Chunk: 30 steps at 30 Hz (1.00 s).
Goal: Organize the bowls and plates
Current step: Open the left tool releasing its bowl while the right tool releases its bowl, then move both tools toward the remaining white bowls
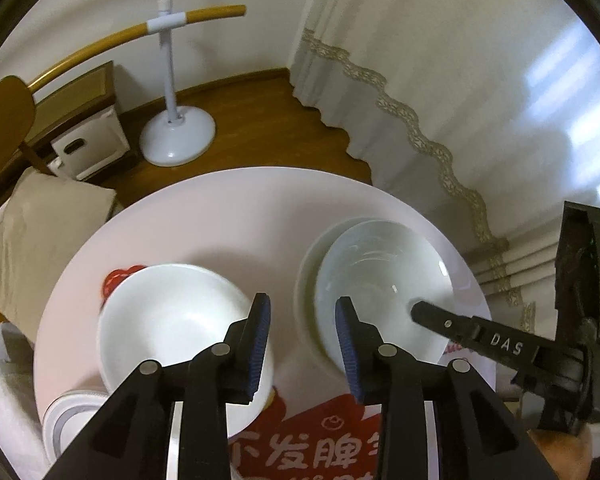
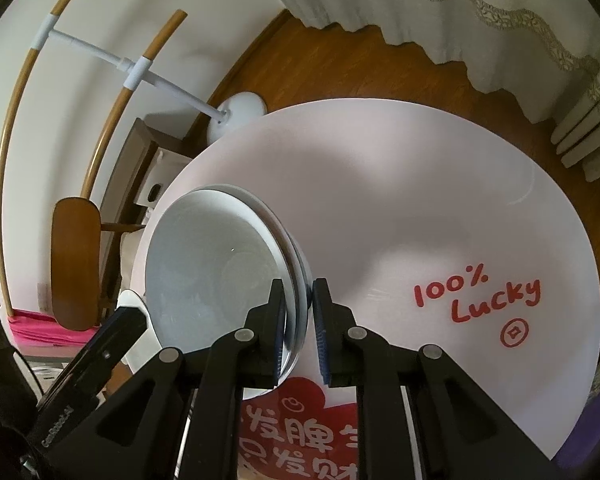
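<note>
Left hand-held gripper (image 1: 303, 316) stands parted and empty above the round worktop (image 1: 220, 216), beside a white bowl (image 1: 172, 320). Right hand-held gripper (image 2: 298, 292) is clamped on the rim of stacked plates (image 2: 216, 264) resting on the worktop.

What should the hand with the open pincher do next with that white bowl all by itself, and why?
Probably close the left gripper on the white bowl's near rim and carry it to the pale stack. Its jaws stand open with nothing between them, right beside that bowl, which sits alone on the round table. The right gripper already pinches the stack's rim, likely steadying it.
</note>
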Motion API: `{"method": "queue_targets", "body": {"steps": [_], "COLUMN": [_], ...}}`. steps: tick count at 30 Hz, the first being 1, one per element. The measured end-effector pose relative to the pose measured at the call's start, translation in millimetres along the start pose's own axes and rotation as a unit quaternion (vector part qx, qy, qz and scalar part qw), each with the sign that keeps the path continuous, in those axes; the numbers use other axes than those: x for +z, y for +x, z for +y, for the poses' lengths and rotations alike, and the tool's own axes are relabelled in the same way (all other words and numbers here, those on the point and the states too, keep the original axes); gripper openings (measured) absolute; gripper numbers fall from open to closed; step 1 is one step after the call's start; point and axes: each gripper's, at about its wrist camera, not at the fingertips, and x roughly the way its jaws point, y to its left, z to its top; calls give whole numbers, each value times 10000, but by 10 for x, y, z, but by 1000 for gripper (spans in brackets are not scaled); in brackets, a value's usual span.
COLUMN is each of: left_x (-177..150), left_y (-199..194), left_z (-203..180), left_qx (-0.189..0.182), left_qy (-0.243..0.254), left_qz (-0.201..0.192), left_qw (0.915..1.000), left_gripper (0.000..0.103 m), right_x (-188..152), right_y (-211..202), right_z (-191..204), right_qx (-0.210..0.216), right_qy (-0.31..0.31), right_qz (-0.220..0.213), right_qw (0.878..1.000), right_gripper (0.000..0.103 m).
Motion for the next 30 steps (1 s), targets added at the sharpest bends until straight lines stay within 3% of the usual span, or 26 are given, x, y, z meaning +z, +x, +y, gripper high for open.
{"method": "queue_targets", "body": {"steps": [4, 9, 19, 22, 30], "left_x": [-163, -468, -965, -953, -612], "left_y": [-185, -492, -1154, -1189, -1048], "left_z": [77, 131, 240, 315, 588], "left_qx": [149, 299, 517, 506, 264], "left_qy": [-176, -396, -592, -511, 124], "left_qz": [-72, -119, -213, -166, 167], "left_qw": [9997, 9987, 9967, 9973, 9994], "left_gripper": [31, 32, 48, 56, 56], "right_x": [-22, -139, -597, -745, -1067], "right_y": [-80, -330, -686, -670, -397], "right_z": [37, 80, 196, 250, 591], "right_qx": [34, 177, 497, 550, 516], "right_qy": [-13, -206, -383, -370, 37], "right_qz": [-23, -93, -232, -166, -191], "right_qw": [10000, 9996, 9978, 9977, 9985], "right_gripper": [17, 35, 37, 37, 37]}}
